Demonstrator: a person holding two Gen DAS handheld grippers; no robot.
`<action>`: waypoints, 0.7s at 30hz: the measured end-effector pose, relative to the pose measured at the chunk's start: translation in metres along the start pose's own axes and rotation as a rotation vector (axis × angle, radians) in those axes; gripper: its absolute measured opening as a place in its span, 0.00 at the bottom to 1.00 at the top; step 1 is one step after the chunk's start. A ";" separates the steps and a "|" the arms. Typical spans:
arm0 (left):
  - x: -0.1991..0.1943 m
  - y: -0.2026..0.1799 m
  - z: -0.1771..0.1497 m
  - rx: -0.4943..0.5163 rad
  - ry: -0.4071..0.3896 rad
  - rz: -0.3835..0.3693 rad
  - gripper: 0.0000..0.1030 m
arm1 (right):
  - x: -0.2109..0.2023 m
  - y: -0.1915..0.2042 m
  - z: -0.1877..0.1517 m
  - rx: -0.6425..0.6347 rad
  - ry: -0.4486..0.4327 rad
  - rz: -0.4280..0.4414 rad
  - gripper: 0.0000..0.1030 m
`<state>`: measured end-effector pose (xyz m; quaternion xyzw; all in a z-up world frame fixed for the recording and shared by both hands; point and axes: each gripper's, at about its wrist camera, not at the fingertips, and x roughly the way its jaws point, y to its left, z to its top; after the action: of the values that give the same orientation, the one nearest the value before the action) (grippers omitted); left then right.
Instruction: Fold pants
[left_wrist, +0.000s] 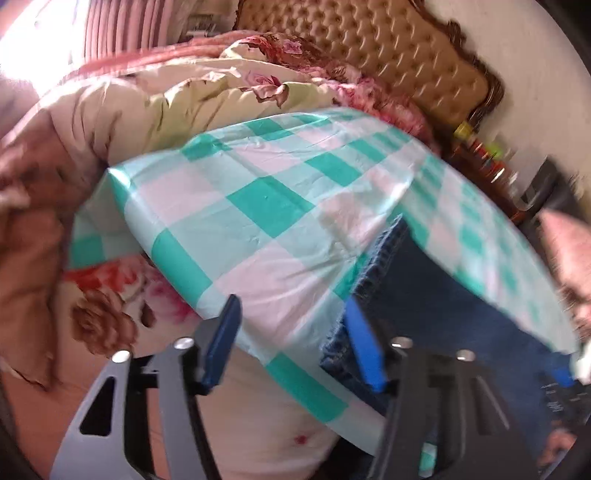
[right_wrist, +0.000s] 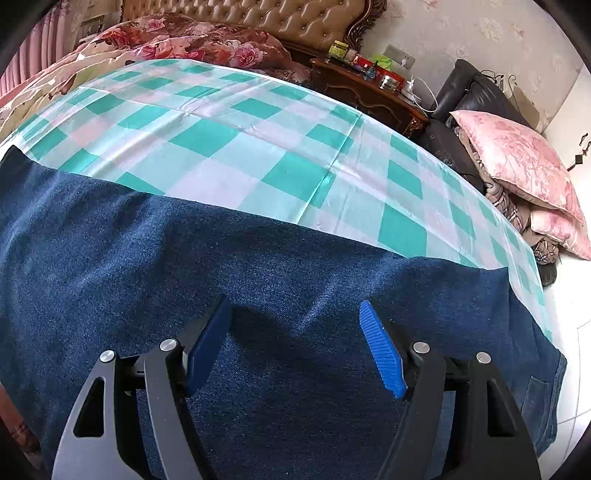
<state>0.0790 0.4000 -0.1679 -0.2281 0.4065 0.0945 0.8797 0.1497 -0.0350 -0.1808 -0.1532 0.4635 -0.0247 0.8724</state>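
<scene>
The right gripper (right_wrist: 293, 317) hangs just over a pair of dark blue denim pants (right_wrist: 258, 280), its two blue-padded fingers spread wide with nothing between them; whether the tips touch the cloth cannot be told. The pants lie flat beneath and ahead of this claw, filling the near half of the right wrist view from left edge to right, with a straight far edge running across in front of the fingers. Beyond that edge, farther ahead of the claw, stretches a teal-and-white checked sheet (right_wrist: 236, 147) on which the pants rest. Far ahead and to the left lies a floral quilt (right_wrist: 192, 40) against a tufted tan headboard (right_wrist: 288, 18); ahead to the right stand a dark wooden nightstand (right_wrist: 369, 92) crowded with small items, a black leather seat (right_wrist: 469, 96) and a pink pillow (right_wrist: 517, 162). The left gripper (left_wrist: 291, 314) is also spread apart and holds nothing; its view is blurred. Its right finger sits over the stitched hem of the denim pants (left_wrist: 443, 295), which extend to the right of that claw, while its left finger is above the checked sheet (left_wrist: 258, 206). Ahead and to the left of it lies the floral quilt (left_wrist: 166, 99), with the headboard (left_wrist: 388, 48) farther ahead.
</scene>
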 end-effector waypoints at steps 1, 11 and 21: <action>-0.001 0.002 -0.001 -0.013 0.005 -0.036 0.50 | 0.000 0.000 0.000 0.000 0.000 0.002 0.67; 0.004 -0.023 -0.028 0.061 0.073 -0.090 0.42 | 0.001 -0.003 0.001 0.010 0.005 0.024 0.67; 0.005 -0.027 -0.031 0.039 0.114 -0.112 0.34 | 0.001 -0.003 -0.001 0.008 0.000 0.026 0.68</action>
<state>0.0712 0.3614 -0.1808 -0.2382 0.4445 0.0238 0.8632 0.1497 -0.0384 -0.1808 -0.1438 0.4652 -0.0152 0.8733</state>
